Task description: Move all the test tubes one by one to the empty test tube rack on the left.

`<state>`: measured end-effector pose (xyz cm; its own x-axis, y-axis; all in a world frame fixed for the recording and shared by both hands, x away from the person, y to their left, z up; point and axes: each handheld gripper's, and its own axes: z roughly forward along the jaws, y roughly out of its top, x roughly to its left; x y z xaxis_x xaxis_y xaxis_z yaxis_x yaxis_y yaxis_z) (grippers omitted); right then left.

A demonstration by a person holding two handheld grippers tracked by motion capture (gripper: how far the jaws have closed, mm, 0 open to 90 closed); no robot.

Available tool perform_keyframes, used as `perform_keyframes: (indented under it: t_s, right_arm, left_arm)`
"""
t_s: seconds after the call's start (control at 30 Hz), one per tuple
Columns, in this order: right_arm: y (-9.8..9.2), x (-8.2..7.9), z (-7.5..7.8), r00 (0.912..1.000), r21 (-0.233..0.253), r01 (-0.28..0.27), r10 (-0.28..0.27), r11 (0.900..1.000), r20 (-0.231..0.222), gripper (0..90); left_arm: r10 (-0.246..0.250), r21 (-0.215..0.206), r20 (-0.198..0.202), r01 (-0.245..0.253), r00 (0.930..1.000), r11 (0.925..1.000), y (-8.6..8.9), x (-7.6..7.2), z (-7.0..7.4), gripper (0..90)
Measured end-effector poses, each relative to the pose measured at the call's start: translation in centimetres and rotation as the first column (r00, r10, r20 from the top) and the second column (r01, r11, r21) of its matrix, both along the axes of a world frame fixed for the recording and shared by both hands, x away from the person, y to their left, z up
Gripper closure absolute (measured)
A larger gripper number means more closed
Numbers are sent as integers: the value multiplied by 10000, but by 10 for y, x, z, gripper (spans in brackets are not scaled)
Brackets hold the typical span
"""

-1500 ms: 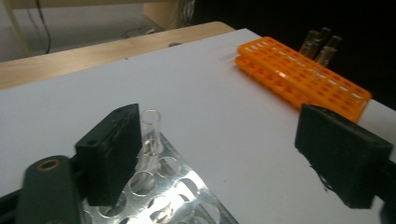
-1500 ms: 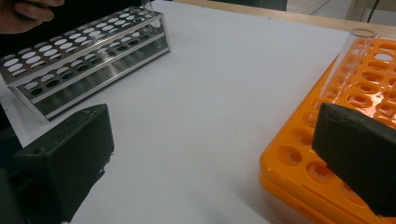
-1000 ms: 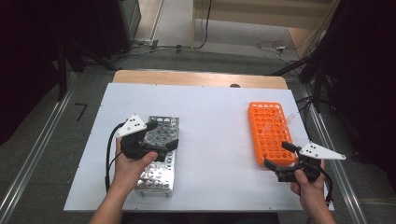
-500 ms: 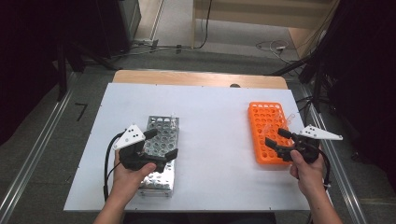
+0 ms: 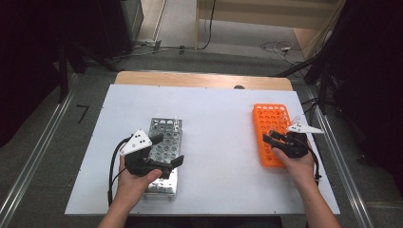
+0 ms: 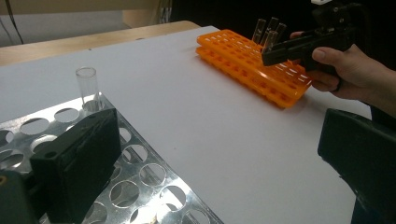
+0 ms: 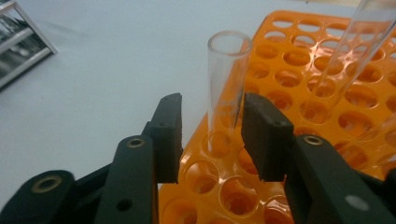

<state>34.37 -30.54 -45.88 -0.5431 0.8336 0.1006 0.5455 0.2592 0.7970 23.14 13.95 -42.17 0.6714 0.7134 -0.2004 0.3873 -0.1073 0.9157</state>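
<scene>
Now right gripper (image 7: 210, 135) jaws narrowly around, not gripping, glass tube (image 7: 226, 88); left gripper (image 5: 166, 149) wide.

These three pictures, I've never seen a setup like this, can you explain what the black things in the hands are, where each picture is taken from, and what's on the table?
A person stands at a white table and holds a hand tool in each hand: black tongs with two jaws, each carrying a small camera. One picture looks down from above the table. The other two look along each tool's own jaws.

From above, the left tongs hover over a metal rack full of round holes, with one clear tube standing at its far end. Their jaws are spread wide and hold nothing.

The right tongs are at an orange rack, which holds a few clear tubes. In the right gripper view their jaws stand on either side of one upright tube; there is a gap on the left side, so it is not clamped yet.
</scene>
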Motion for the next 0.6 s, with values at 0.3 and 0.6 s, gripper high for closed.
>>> perform_keyframes:
  t_s: [0.3,0.6]
  right_arm:
    - [3,0,-5,9996,-327,229,-233,9992,-126,691]
    - [8,-3,-6,9978,-708,652,-640,9954,189,738]
  left_arm:
    - [-21,74,-92,22,10000,10000,-2,0,-2,0]
    - [-51,52,-109,51,9999,10000,-4,0,-1,1]
